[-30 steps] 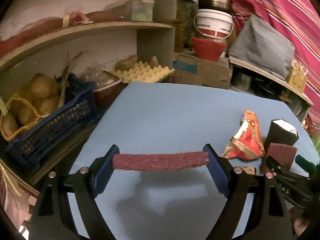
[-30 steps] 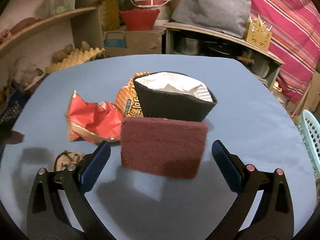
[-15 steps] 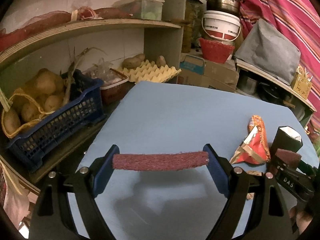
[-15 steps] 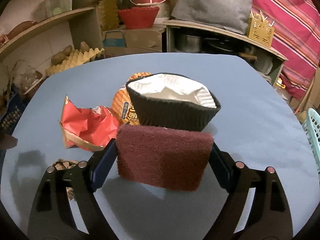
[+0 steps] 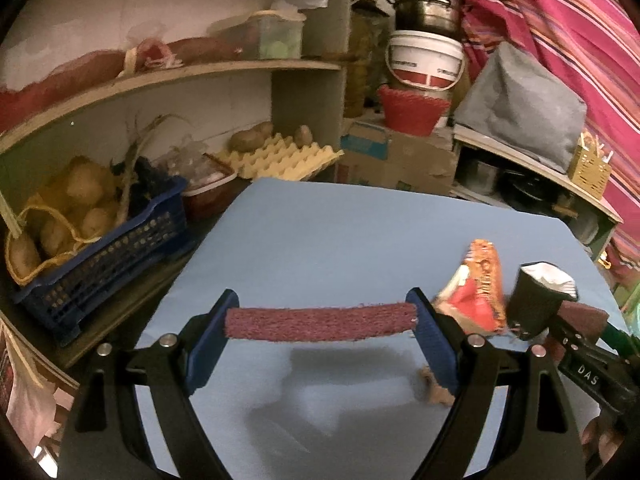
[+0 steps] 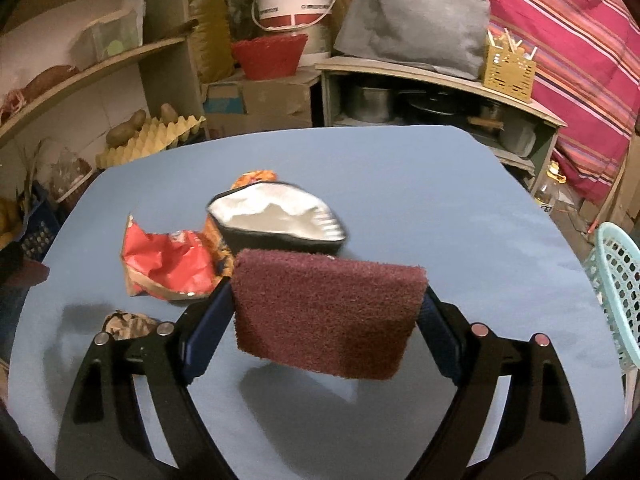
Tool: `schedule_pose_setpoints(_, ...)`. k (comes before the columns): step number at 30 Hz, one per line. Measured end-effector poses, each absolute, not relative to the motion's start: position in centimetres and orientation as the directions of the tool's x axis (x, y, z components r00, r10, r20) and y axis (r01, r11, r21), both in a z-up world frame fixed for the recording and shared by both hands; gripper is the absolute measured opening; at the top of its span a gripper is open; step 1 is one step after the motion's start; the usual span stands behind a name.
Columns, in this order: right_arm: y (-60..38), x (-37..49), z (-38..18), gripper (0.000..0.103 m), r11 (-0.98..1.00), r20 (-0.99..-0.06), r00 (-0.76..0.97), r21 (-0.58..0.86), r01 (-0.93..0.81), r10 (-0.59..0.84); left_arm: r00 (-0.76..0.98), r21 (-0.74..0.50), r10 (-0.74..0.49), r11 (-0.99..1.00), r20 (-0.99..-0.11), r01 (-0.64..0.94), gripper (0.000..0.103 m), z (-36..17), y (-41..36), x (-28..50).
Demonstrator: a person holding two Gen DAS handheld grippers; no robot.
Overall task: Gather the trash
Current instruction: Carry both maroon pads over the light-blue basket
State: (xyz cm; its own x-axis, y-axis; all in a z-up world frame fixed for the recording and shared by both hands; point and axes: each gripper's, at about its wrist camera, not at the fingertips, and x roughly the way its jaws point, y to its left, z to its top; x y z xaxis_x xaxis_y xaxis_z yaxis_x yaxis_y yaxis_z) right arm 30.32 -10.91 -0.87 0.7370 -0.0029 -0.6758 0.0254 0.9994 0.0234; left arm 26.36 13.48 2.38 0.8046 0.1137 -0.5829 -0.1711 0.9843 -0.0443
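Right hand-held gripper (image 6: 326, 312) pinches a maroon pad (image 6: 326, 312) upright, right behind the black cup (image 6: 280, 222), pad almost touching the cup's near wall. Left hand-held gripper (image 5: 322, 320) pinches its own pad (image 5: 320, 320) edge-on, left of the cup, above bare blue surface (image 5: 320, 240). Trash sits mid-surface: cup, red wrapper (image 6: 168, 264) and orange wrapper (image 6: 254, 178) just left of the cup, brown crumple (image 6: 128, 324) nearer, left of the cup.

Step looks like sweeping trash together. Judgement: keep the pad edge low on the surface and push slowly; the cup is light and may tip or roll.

Teal basket (image 6: 616, 292) stands off the surface's edge, right of the cup. Shelf clutter is well apart; nothing blocks.
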Motion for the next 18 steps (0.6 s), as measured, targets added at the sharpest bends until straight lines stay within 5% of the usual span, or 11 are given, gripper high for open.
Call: schedule_pose_setpoints(18, -22.2, 28.3, 0.8, 0.085, 0.993, -0.667, 0.743, 0.038, 0.115, -0.060, 0.824, -0.037, 0.022, 0.998, -0.567, -0.052, 0.084, 3.7, 3.2, 27.4)
